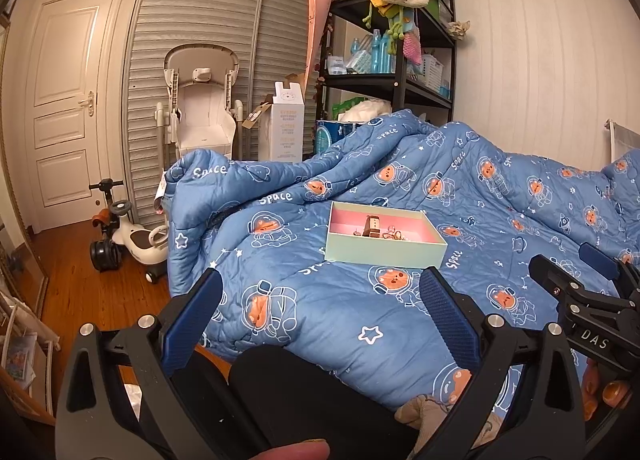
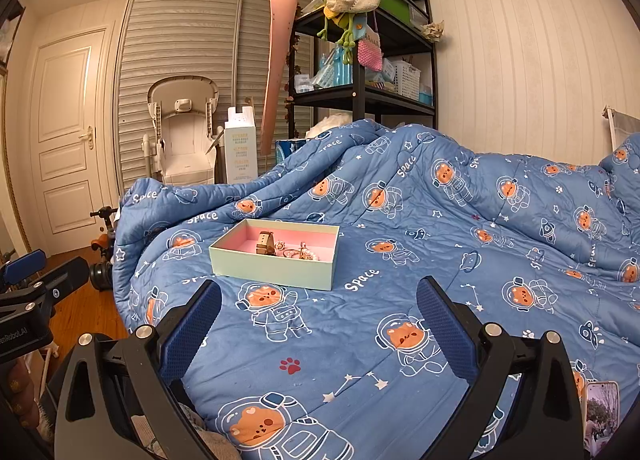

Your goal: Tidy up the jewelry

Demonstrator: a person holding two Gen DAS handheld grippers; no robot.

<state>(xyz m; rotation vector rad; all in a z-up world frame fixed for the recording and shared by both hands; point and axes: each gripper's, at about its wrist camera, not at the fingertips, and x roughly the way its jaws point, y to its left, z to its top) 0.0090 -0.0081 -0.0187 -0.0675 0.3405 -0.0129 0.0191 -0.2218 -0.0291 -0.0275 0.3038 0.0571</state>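
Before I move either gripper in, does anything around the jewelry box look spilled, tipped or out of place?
Nothing looks spilled. The box sits open and level on the quilt, with the watch and small pieces heaped toward one end inside. No jewelry shows on the quilt. Both the left gripper and right gripper are open and empty.

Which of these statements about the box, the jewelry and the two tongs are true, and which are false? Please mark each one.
1. The box lies on the blue quilt. True.
2. The box lining is green. False: the inside is pink, the outside pale green.
3. Both the left tongs and the right tongs are open and empty. True.
4. The jewelry lies scattered on the quilt. False: it is inside the box.
5. A lid covers the box. False: it is open on top.
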